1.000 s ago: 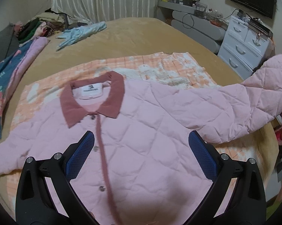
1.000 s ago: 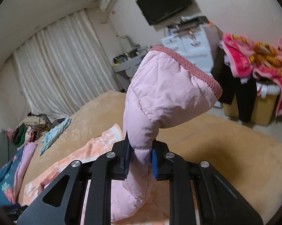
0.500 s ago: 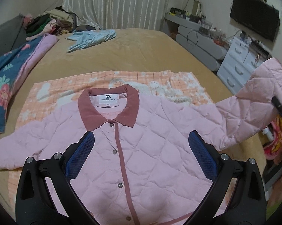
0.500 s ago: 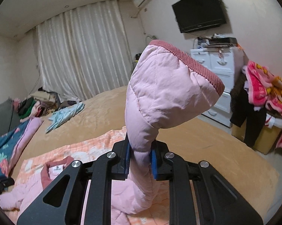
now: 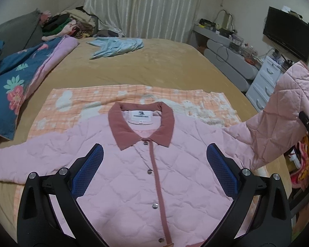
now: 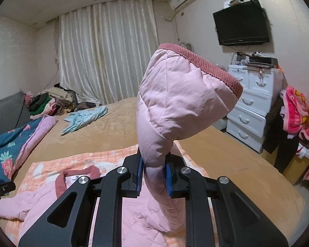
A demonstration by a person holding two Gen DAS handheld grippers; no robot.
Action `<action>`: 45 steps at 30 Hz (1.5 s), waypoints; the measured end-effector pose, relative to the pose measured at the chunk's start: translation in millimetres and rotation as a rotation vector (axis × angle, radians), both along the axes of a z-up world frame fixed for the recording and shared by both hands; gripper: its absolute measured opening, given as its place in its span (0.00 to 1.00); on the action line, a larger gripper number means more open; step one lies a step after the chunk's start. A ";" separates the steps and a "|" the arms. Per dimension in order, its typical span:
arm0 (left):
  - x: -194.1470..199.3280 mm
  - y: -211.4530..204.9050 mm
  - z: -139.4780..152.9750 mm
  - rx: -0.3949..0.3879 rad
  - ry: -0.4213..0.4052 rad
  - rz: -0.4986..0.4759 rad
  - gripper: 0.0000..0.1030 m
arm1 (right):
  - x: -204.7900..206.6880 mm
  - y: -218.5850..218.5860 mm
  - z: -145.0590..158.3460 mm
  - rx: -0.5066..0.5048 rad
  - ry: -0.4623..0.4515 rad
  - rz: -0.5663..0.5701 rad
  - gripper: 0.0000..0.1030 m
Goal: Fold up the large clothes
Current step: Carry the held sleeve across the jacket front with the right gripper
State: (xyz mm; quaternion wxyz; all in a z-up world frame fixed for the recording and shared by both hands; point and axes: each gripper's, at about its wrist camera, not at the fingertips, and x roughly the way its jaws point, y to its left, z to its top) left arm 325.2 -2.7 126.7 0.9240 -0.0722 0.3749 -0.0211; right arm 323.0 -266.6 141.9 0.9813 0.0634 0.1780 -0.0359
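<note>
A pink quilted jacket with a dark rose collar lies face up and buttoned on an orange checked blanket on the bed. My left gripper is open and empty, hovering above the jacket's chest. My right gripper is shut on the jacket's right sleeve, holding it lifted with the rose cuff upward. That raised sleeve also shows at the right in the left wrist view. The other sleeve lies flat to the left.
A tan bedspread covers the bed. A light blue garment lies at the far side. A floral quilt and a clothes pile lie at the left. White drawers and hanging clothes stand to the right.
My left gripper has pulled back and turned so the jacket's collar sits centred in view. My right gripper has swung the lifted sleeve inward toward the jacket's body, still shut on it.
</note>
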 end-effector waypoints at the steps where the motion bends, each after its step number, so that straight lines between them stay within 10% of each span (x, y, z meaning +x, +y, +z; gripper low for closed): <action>1: -0.3 4.8 1.2 -0.005 -0.003 0.004 0.91 | 1.0 6.1 1.3 -0.007 0.000 0.006 0.16; 29: -13.4 114.3 -0.6 -0.282 -0.051 0.086 0.91 | 8.3 146.8 -17.1 -0.113 0.009 0.242 0.16; 45: -29.9 160.0 -33.0 -0.446 -0.054 0.106 0.91 | 20.4 245.8 -98.4 -0.152 0.124 0.385 0.17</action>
